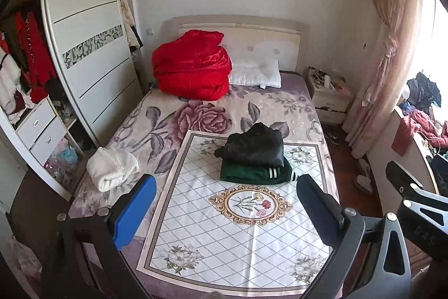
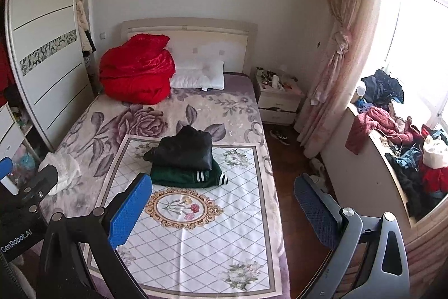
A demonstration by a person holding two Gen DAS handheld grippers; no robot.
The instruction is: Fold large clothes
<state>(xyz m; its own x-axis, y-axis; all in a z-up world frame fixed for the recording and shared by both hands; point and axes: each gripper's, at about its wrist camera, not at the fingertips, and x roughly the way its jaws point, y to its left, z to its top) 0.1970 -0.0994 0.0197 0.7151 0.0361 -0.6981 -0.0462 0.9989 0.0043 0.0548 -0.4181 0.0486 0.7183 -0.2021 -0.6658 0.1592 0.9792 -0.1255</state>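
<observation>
- A folded black jacket [image 1: 253, 146] lies on a folded green garment [image 1: 252, 173] mid-frame on the patterned cloth [image 1: 224, 243], stacked, it seems, as finished work.
- The left gripper [image 1: 224, 215] and right gripper [image 2: 221, 212] hang above the bed, jaws wide, empty.
- Only the right view shows the unfolded clothes pile [image 2: 406, 153] at right; the left view shows the open wardrobe [image 1: 30, 69].

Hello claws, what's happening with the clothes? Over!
Left claw open, right claw open, both empty. Black jacket folded atop green garment on cloth. Nothing blocking.
</observation>
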